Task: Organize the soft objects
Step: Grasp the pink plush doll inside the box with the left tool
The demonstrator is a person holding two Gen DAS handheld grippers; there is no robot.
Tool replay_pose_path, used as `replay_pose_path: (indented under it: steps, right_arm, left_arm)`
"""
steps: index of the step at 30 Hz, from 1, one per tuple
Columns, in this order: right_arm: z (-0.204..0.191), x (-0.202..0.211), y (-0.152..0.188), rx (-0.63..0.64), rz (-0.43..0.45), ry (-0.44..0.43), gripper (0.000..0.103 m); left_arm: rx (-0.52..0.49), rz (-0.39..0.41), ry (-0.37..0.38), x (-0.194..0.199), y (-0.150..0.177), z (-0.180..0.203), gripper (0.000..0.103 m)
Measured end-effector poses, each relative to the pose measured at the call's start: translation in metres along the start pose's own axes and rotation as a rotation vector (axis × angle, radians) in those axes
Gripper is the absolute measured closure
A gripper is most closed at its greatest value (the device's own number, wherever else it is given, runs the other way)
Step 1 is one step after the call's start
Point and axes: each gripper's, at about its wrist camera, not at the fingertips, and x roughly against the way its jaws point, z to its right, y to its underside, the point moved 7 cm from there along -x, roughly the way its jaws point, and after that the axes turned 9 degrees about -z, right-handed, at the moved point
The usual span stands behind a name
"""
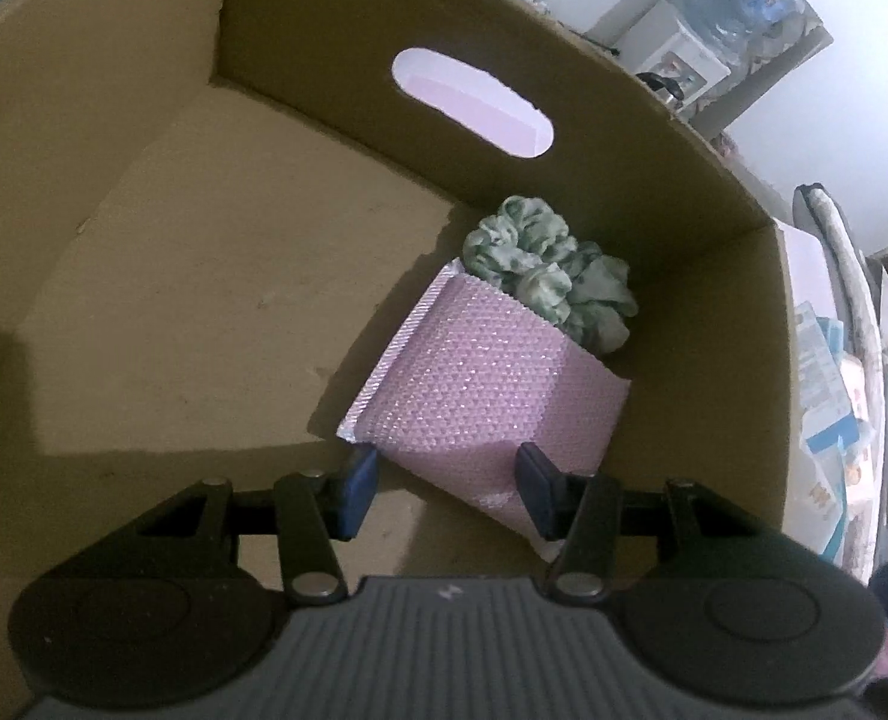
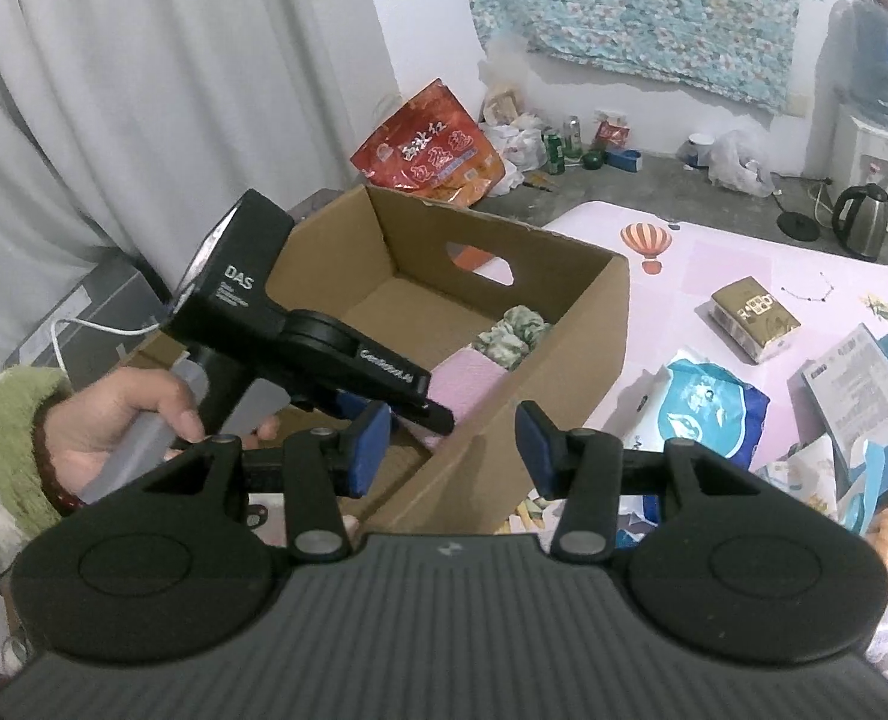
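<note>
Two soft things, a pink bubble mailer (image 1: 492,384) and green scrunchie (image 1: 549,267), already sit in the cardboard box (image 1: 324,60) at centre frame, several packs still wait at right, both jaws apart, grasping nothing.

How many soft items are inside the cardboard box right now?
2: a pink bubble-wrap mailer on the floor of the brown cardboard box and a green fabric scrunchie on its far end. Nearest corner hidden.
</note>
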Motion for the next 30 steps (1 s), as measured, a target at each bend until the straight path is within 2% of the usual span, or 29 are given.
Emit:
replay_pose_path:
  steps: [4,6,9,13,17,21,22,24,28,30]
  right_arm:
    - [0.000,0.006,0.004,0.000,0.003,0.004,0.057]
    - [-0.001,0.010,0.006,-0.001,0.007,0.006,0.057]
    - [-0.002,0.014,0.006,-0.004,0.012,0.003,0.057]
    - [-0.015,0.021,0.010,0.017,0.011,-0.030,0.057]
    - [-0.041,0.024,0.014,0.064,0.004,-0.080,0.057]
    - [-0.067,0.023,0.019,0.085,-0.010,-0.142,0.057]
    - [-0.073,0.022,0.021,0.089,-0.016,-0.153,0.057]
    - [-0.087,0.019,0.025,0.108,-0.040,-0.185,0.057]
    - [-0.120,0.007,0.036,0.183,-0.105,-0.234,0.057]
    - [-0.133,0.001,0.043,0.224,-0.139,-0.247,0.057]
  left_arm:
    - [0.022,0.009,0.012,0.005,0.001,-0.003,0.048]
    - [0.032,0.014,0.012,0.013,0.004,-0.006,0.033]
    - [0.022,0.051,0.024,0.034,0.009,-0.007,0.030]
    - [0.004,0.058,0.013,0.067,0.024,-0.014,0.028]
    - [-0.011,0.005,-0.066,0.087,0.053,-0.031,0.028]
    - [0.042,-0.085,-0.105,0.089,0.085,-0.059,0.027]
    - [0.062,-0.108,-0.105,0.087,0.091,-0.069,0.027]
    - [0.093,-0.140,-0.069,0.082,0.103,-0.080,0.015]
    - [0.133,-0.150,-0.035,0.079,0.107,-0.087,0.016]
    - [0.151,-0.142,-0.022,0.087,0.107,-0.088,0.022]
